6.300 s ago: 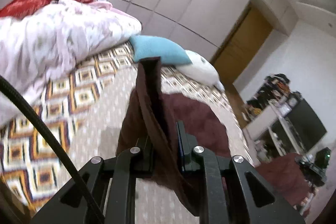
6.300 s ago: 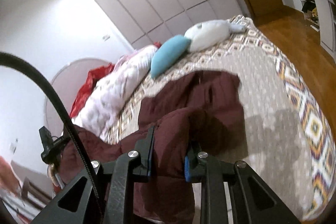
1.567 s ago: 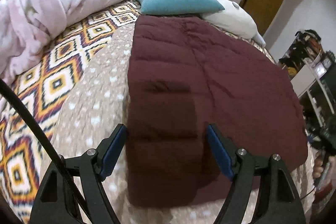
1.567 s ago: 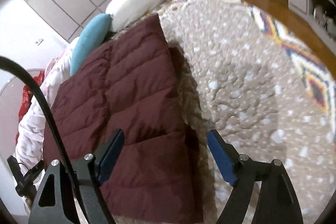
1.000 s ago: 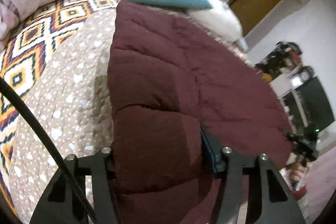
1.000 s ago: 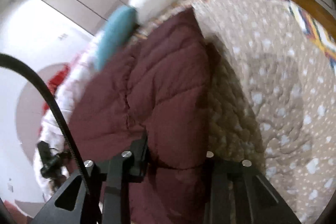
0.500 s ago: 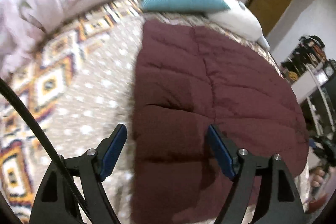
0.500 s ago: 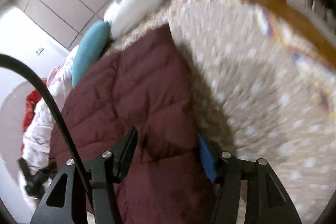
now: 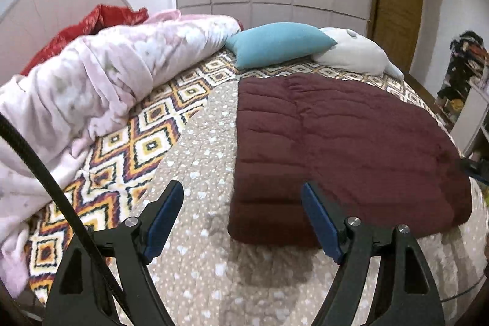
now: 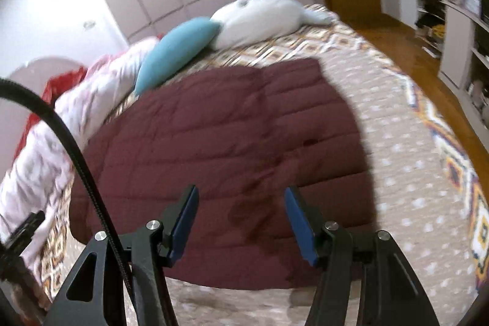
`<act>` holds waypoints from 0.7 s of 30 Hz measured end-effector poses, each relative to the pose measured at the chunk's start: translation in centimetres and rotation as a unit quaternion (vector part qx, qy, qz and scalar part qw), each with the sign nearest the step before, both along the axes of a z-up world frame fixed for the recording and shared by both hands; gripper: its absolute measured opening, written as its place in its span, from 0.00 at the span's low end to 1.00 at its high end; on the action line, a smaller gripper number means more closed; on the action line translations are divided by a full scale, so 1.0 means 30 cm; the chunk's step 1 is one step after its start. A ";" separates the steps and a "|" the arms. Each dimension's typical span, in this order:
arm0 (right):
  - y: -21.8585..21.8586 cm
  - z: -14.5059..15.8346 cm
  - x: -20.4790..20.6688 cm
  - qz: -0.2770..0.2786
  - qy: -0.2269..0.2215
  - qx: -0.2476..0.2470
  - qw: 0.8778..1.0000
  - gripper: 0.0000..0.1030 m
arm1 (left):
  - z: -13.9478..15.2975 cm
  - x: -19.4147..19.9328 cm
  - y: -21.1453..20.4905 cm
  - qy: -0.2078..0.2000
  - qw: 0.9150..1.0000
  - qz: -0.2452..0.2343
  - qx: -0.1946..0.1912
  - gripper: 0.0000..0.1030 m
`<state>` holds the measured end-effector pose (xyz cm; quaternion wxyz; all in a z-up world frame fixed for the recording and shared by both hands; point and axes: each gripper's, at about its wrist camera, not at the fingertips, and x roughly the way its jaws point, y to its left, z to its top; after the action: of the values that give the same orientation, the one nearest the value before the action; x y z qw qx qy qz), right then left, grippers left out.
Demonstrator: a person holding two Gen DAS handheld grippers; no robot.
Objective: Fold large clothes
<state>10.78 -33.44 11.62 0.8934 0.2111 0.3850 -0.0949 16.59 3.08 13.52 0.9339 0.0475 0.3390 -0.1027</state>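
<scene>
My left gripper (image 9: 241,222) hangs with its jaws spread and nothing between them, above the bedspread (image 9: 207,161) just off the near left corner of the jacket (image 9: 342,142). My right gripper (image 10: 240,222) is likewise released and empty, poised over the jacket's near edge without touching it. The jacket, a dark maroon quilted thing, lies flat as a broad slab in the middle of the bed, its far edge near the blue pillow (image 9: 281,43) and the white one (image 9: 354,54), with the pink duvet (image 9: 91,87) well off to the left. It looks already doubled, since the near edge shows a thick rounded roll rather than a thin hem, so I judge at least one fold is in. I expect it to be light for its bulk, soft and puffy, with a slick shell that can slide out of a shallow pinch and spring back open when let go. For another fold I would bite deep into the two near corners, catching all layers, lift together, carry them to the far edge, and then press the air out.
</scene>
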 end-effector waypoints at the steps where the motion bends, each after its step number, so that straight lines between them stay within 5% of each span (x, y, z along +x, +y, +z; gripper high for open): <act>1: 0.027 -0.012 0.024 0.008 0.002 0.002 1.000 0.61 | 0.001 -0.020 -0.009 -0.005 1.000 -0.003 0.006 0.77; 11: 0.189 -0.200 0.263 0.029 0.072 -0.032 0.996 0.61 | 0.007 -0.125 -0.051 -0.043 0.999 -0.011 0.030 0.77; 21: 0.171 -0.021 0.054 0.038 0.044 -0.005 0.998 0.61 | 0.135 -0.294 0.010 -0.120 0.992 0.022 0.014 0.83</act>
<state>12.38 -28.32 10.99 0.8795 0.1871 0.4316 -0.0718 7.78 3.37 17.57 0.9692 0.0648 0.2268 -0.0710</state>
